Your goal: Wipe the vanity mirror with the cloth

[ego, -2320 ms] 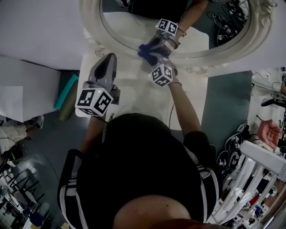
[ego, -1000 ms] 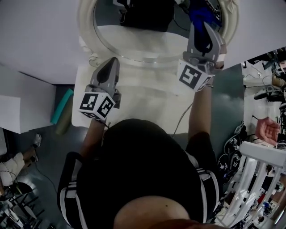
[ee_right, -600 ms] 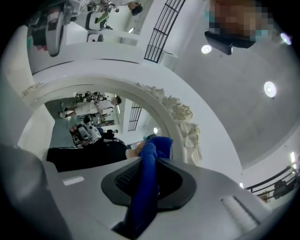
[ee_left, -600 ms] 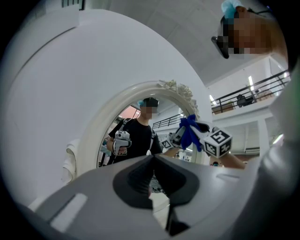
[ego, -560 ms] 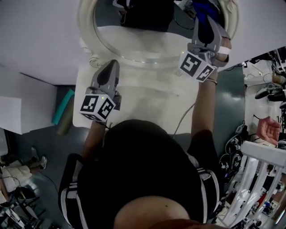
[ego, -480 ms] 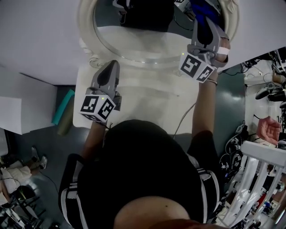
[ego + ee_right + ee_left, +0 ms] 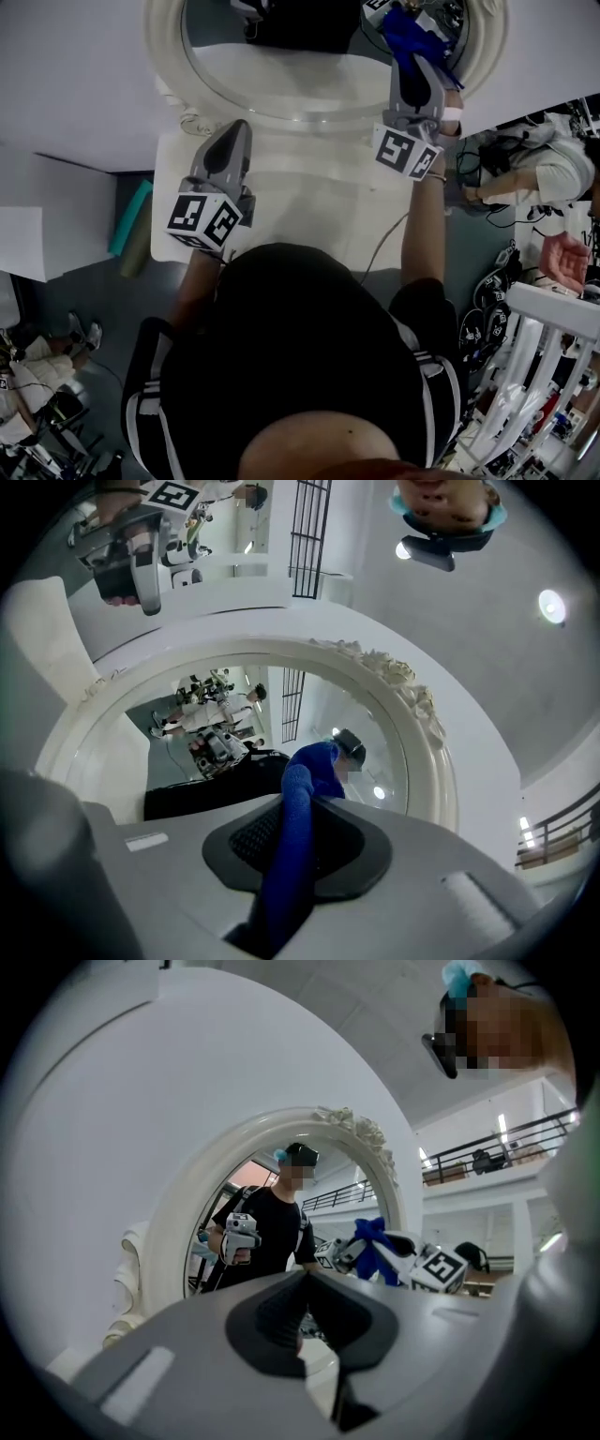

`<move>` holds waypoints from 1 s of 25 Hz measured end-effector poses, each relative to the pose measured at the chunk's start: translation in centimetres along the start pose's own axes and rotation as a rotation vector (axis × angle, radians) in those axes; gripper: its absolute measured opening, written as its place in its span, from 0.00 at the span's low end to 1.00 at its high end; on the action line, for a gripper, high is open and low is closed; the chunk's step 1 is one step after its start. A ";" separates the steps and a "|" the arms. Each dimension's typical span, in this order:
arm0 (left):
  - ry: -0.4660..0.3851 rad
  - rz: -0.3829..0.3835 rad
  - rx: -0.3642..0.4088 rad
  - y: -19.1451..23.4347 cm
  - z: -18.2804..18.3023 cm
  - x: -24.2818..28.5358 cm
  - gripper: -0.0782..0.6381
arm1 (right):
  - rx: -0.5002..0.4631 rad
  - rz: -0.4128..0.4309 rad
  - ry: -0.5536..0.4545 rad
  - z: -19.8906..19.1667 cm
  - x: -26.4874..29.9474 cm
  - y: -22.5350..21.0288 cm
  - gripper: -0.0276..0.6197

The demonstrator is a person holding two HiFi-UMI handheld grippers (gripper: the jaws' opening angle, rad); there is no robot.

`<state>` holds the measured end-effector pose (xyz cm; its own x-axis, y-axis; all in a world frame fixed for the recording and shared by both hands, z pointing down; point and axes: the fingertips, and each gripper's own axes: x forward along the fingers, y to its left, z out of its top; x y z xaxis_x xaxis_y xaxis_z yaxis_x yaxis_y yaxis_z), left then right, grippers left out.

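The oval vanity mirror (image 7: 169,66) with an ornate white frame stands on a white table (image 7: 309,202) against the wall. My right gripper (image 7: 424,67) is shut on the blue cloth (image 7: 411,33) and holds it up against the glass at the mirror's right side. In the right gripper view the cloth (image 7: 298,841) runs between the jaws toward the mirror (image 7: 422,724). My left gripper (image 7: 229,141) hovers over the table's left part, below the frame, shut with nothing in it. The left gripper view faces the mirror (image 7: 178,1213), with the cloth (image 7: 375,1246) at its right edge.
A teal object (image 7: 134,216) lies off the table's left edge on the dark floor. White racks with cables (image 7: 525,366) stand at the right, and a person (image 7: 539,169) crouches there. The white wall (image 7: 66,84) is behind the mirror.
My right gripper has carried the cloth from the mirror's lower middle up to its right side. The left gripper has stayed where it was. A person came into view at the right.
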<state>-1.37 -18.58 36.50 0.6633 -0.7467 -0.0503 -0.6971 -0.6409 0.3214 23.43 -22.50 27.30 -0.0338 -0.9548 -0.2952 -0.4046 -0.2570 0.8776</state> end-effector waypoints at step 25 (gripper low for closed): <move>0.030 0.011 -0.021 -0.3 -1.3 0.2 0.13 | 0.235 0.346 0.216 -7.5 -6.8 20.9 0.15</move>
<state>-0.70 -18.33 37.65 0.6640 -0.7475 -0.0185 -0.6986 -0.6290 0.3412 22.03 -22.51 50.53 -0.0225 -0.9941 0.1066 -0.5998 0.0987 0.7941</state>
